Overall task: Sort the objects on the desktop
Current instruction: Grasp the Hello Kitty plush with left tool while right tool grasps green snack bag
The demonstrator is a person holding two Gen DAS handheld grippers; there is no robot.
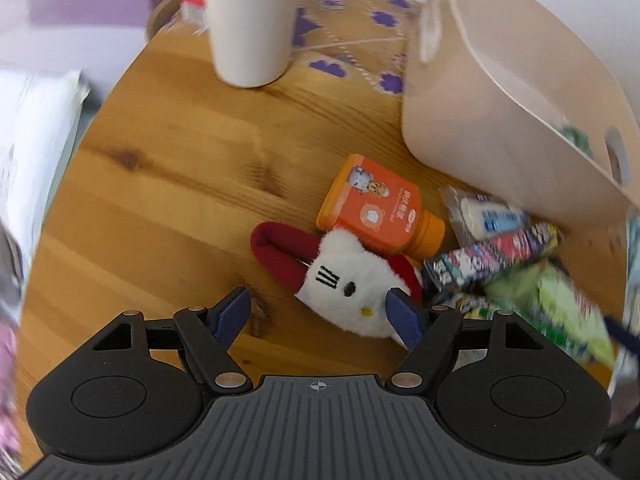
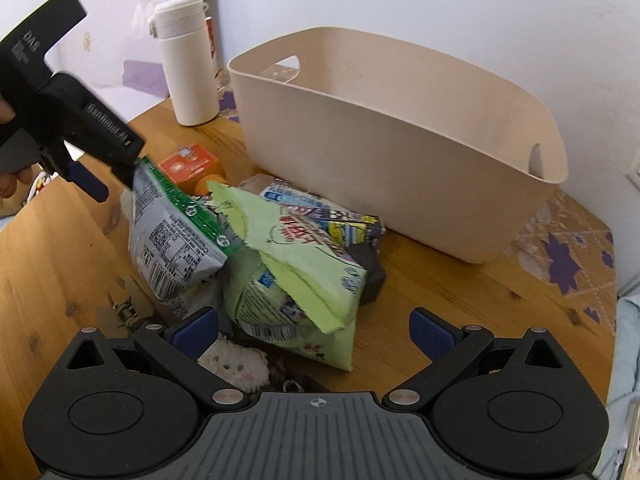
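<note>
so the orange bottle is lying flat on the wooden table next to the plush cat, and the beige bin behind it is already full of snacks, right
Not quite. The orange bottle does lie flat on the wooden table against the plush cat, but the beige bin is not full: the right wrist view shows only bare inner wall, with its floor hidden. The snack bags lie on the table in front of it.

Left gripper point(image 1: 320, 310) pointed steeply down, jaws wide, nothing pressed between the blue pads point(image 1: 230, 314). Seen from the right wrist, it reached in from upper left point(image 2: 86, 176), with fingers of the holding hand point(image 2: 8, 152) at the frame edge. Right gripper point(image 2: 314, 332) tilted downward, jaws spread wide, pads bare.
</note>
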